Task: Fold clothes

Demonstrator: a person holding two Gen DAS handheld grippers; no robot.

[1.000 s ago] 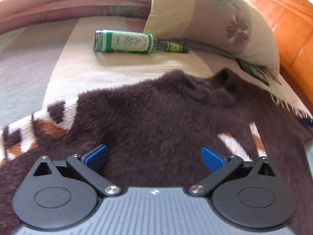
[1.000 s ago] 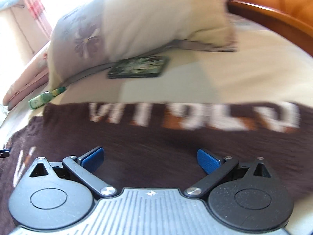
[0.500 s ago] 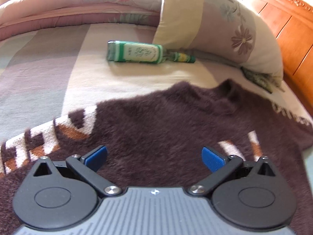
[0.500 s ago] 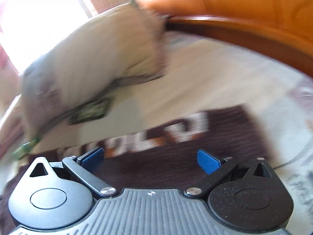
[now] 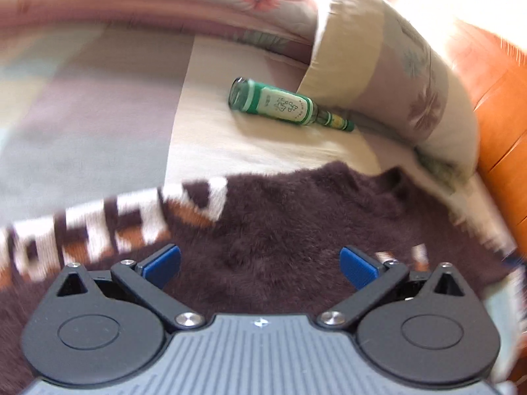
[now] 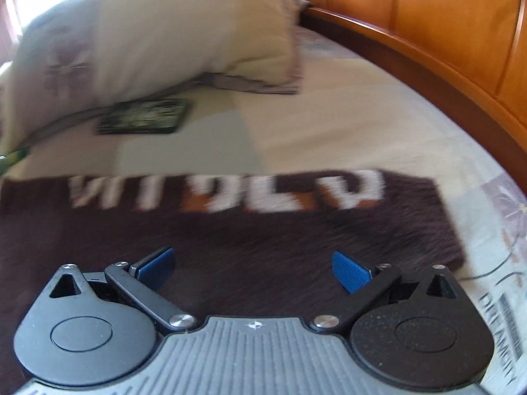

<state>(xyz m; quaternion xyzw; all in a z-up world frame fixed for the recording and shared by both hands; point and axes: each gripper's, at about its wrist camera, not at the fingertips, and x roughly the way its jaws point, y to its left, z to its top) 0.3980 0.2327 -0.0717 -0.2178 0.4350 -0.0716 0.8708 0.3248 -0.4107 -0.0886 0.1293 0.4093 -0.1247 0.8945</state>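
Bed with striped pastel bedsheet [image 5: 98,125]: fuzzy dark-brown lettered sweater [image 5: 280,230] lies flat beneath both grippers, long axis crosswise; left gripper [image 5: 260,263] and right gripper [image 6: 252,265] spread apart, empty

We can make out large white block letters with orange shading on the dark brown fuzzy sweater [image 6: 250,230], upside down and smeared by motion, so we cannot spell them; the same lettering shows on its sleeve [image 5: 108,227], equally unreadable; the green bottle [image 5: 280,105] carries a white label with green characters too small for us to read; the dark card [image 6: 145,117] by the pillow bears a blurred pattern; black print on the bedsheet [image 6: 504,332] at the right edge stays illegible to us.
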